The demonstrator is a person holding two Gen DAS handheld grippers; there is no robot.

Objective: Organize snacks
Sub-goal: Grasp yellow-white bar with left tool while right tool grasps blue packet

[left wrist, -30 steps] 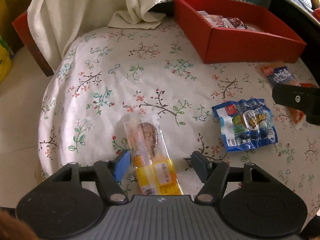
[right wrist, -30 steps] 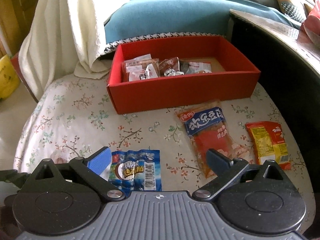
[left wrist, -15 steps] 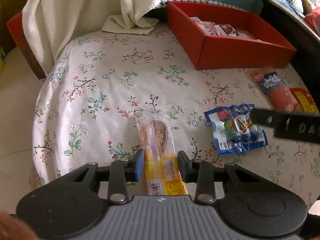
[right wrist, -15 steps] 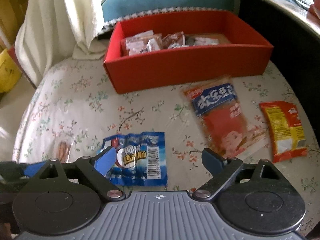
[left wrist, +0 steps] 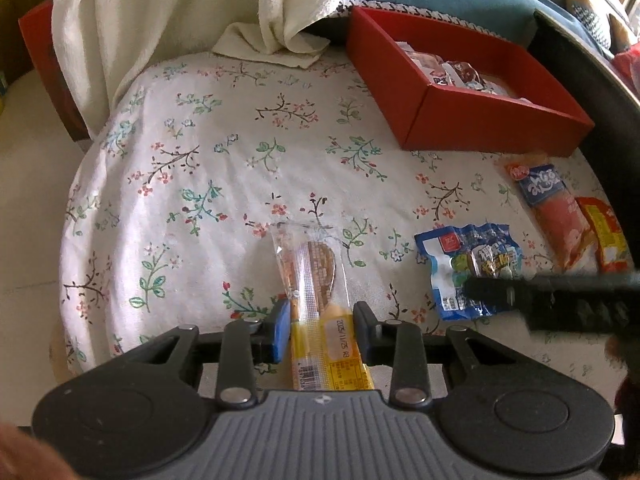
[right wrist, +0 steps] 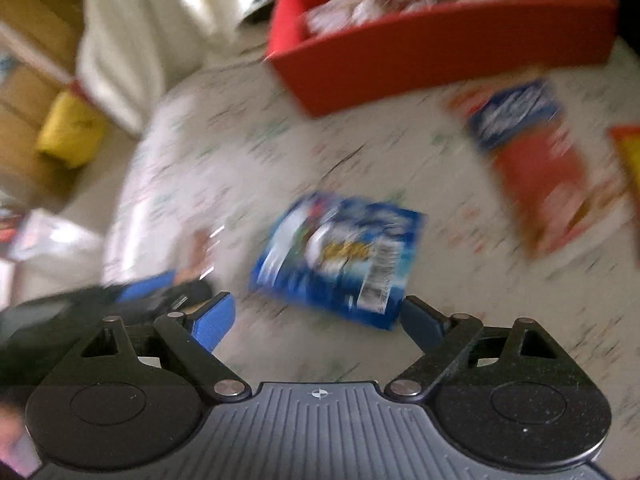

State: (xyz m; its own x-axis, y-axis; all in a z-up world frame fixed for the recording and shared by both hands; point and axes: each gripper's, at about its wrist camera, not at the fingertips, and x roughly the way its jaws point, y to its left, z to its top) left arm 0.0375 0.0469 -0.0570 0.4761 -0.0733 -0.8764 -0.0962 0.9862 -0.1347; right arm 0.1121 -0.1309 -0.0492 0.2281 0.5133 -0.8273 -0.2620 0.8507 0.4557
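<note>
A long clear-and-yellow wrapped snack bar (left wrist: 320, 308) is clamped between the fingers of the left gripper (left wrist: 322, 330) near the front edge of the flower-patterned tablecloth (left wrist: 224, 168), its clear end lying flat on the cloth. The right gripper (right wrist: 316, 320) is held over a blue snack packet (right wrist: 340, 258) (this view is badly blurred), its jaws wide apart and closing, with the packet's near edge just between the fingertips and not yet pressed. A red box (left wrist: 492, 120) holding small wrapped snacks is set at the far right corner, and an orange-and-blue packet (left wrist: 554, 210) with a red-and-yellow packet (left wrist: 604, 232) lie along the right edge in front of it.
</note>
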